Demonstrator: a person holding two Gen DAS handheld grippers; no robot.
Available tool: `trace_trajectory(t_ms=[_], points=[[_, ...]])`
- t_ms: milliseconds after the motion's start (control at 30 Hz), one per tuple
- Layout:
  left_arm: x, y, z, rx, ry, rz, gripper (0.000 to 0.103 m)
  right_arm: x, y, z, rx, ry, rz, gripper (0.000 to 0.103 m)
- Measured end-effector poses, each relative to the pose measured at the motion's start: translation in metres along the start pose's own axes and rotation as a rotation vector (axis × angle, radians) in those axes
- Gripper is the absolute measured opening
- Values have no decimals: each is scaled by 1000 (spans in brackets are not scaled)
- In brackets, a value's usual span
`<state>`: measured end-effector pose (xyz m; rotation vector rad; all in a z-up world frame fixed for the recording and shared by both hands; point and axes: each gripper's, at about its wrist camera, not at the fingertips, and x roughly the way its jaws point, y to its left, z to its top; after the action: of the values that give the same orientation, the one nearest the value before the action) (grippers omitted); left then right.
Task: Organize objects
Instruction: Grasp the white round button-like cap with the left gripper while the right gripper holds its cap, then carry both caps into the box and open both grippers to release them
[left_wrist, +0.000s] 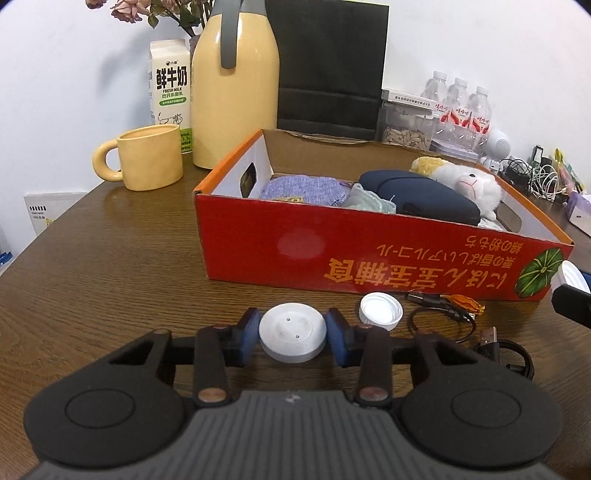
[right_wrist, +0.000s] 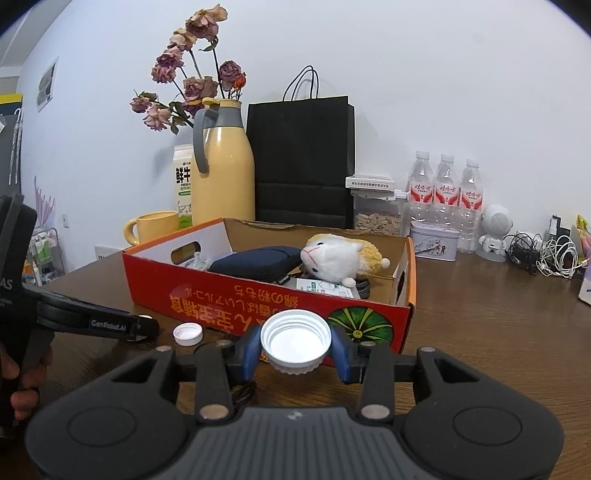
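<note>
On a wooden desk (left_wrist: 110, 258) before a red box (left_wrist: 369, 254), the left gripper (left_wrist: 293, 334) clamps a white disc (left_wrist: 291, 332); the right gripper (right_wrist: 295, 349) grips a white cap (right_wrist: 295, 341), raised above the desk.

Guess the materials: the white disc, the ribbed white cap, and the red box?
Round white disc with two small dots: looks like matte moulded plastic, dull sheen, grey rim. Ribbed white screw cap: plastic, with thread ridges inside and a knurled edge. Red printed open-top box: cardboard, glossy print outside, brown board showing inside.
</note>
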<state>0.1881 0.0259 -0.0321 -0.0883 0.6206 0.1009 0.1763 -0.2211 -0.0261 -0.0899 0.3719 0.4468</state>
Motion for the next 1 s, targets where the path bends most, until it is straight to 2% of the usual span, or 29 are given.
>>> trace_trajectory(t_ms=[267,433,733,1000], points=[[-10,0,1,-6,-49,-7,40,0,0,-1,-7,-6,-1,39],[-25,0,13,0,-97,-36,40,-6,3,5,-21,-29,12,39],[-43,-7,55,35,-215,-60,40,-3,19,36,-94,-67,43,39],[-36,-12,86,36,-270,-85,40,31,33,74,-125,-78,57,39]])
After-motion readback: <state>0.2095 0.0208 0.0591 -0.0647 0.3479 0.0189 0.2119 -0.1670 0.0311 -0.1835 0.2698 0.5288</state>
